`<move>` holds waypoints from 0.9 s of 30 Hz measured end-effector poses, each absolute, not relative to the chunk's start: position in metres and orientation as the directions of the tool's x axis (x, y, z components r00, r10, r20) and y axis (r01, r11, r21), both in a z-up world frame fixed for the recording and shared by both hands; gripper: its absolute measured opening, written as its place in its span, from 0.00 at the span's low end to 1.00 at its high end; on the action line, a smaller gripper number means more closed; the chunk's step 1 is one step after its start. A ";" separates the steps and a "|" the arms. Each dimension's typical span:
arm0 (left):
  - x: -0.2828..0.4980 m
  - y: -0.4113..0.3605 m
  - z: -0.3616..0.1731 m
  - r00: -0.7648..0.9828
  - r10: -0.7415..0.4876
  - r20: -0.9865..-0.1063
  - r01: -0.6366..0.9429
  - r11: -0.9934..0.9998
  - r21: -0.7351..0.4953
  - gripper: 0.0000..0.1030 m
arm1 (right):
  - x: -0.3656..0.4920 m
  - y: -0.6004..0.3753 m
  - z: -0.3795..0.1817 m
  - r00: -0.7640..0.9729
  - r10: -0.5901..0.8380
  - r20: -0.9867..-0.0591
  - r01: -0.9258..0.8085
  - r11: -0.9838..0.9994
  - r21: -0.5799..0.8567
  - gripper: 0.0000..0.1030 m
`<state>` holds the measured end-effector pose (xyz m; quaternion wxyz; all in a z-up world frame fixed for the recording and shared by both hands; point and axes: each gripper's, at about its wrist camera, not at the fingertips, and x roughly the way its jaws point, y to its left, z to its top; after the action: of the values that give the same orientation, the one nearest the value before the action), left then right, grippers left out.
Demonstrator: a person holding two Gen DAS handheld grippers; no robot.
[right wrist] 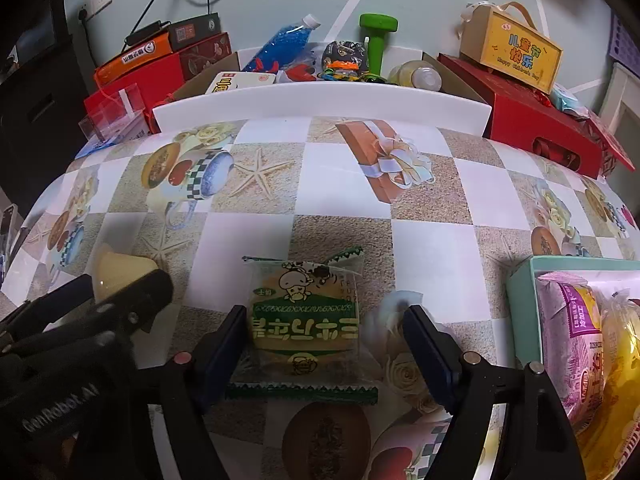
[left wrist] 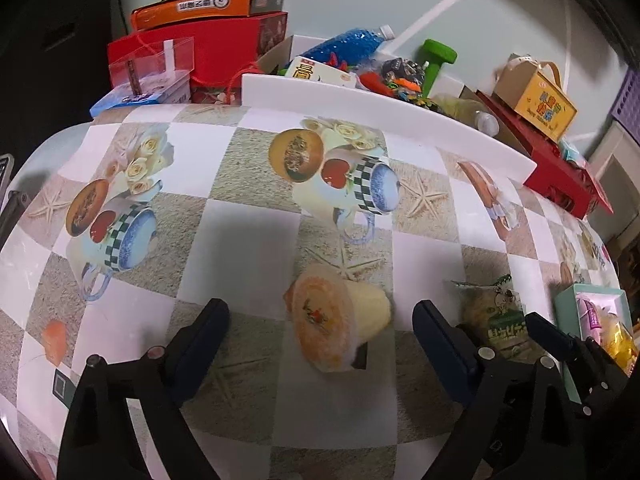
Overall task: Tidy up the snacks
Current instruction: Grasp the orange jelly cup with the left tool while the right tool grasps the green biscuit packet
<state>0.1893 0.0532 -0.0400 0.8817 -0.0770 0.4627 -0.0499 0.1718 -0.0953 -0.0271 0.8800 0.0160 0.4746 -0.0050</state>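
Note:
A pudding cup (left wrist: 336, 320) with an orange printed lid lies on its side on the checked tablecloth. It sits between the fingers of my left gripper (left wrist: 320, 332), and a gap shows on each side. A green-and-yellow snack packet (right wrist: 304, 320) lies flat between the fingers of my right gripper (right wrist: 326, 340); the left pad is at its edge and the right pad stands off it. In the left wrist view the packet (left wrist: 496, 320) lies just right of my left gripper. In the right wrist view the cup (right wrist: 116, 272) peeks out behind the left gripper's finger (right wrist: 132, 296).
A teal box (right wrist: 520, 280) at the right holds a purple packet (right wrist: 568, 340) and a yellow one (right wrist: 624, 344). A white board (right wrist: 320, 100) crosses the table's back, with red boxes (right wrist: 540, 120), a blue bottle (right wrist: 280, 44) and a green dumbbell (right wrist: 376, 36) behind it.

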 end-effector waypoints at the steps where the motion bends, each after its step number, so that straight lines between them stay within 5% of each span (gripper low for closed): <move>1: 0.190 0.052 -0.040 0.568 -0.156 -0.808 0.017 0.984 -0.179 0.91 | 0.172 -0.095 -0.027 0.550 0.006 -0.835 0.024 0.999 0.023 0.78; 5: 0.191 0.050 -0.040 0.576 -0.114 -0.809 -0.001 0.990 -0.141 0.70 | 0.172 -0.095 -0.028 0.551 0.002 -0.834 0.022 1.000 0.018 0.78; 8: 0.191 0.050 -0.040 0.581 -0.117 -0.806 0.000 0.990 -0.144 0.65 | 0.172 -0.095 -0.028 0.552 0.002 -0.834 0.022 1.000 0.017 0.78; 10: 0.190 0.051 -0.040 0.583 -0.139 -0.800 0.013 0.987 -0.162 0.48 | 0.172 -0.095 -0.028 0.552 0.003 -0.834 0.022 1.000 0.018 0.78; 13: 0.189 0.050 -0.039 0.585 -0.142 -0.798 0.021 0.987 -0.160 0.48 | 0.172 -0.095 -0.028 0.554 0.000 -0.833 0.025 1.000 0.017 0.76; 17: 0.189 0.049 -0.039 0.585 -0.143 -0.798 0.021 0.987 -0.162 0.48 | 0.172 -0.099 -0.026 0.563 -0.002 -0.826 0.037 0.999 0.023 0.56; 27: 0.189 0.050 -0.039 0.586 -0.145 -0.798 0.022 0.986 -0.163 0.48 | 0.171 -0.100 -0.024 0.567 0.007 -0.824 0.033 0.999 0.031 0.52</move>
<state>0.1894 0.0497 -0.0394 0.8878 -0.0677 0.4528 -0.0469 0.1712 -0.1000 -0.0239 0.8850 0.0215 0.4651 -0.0071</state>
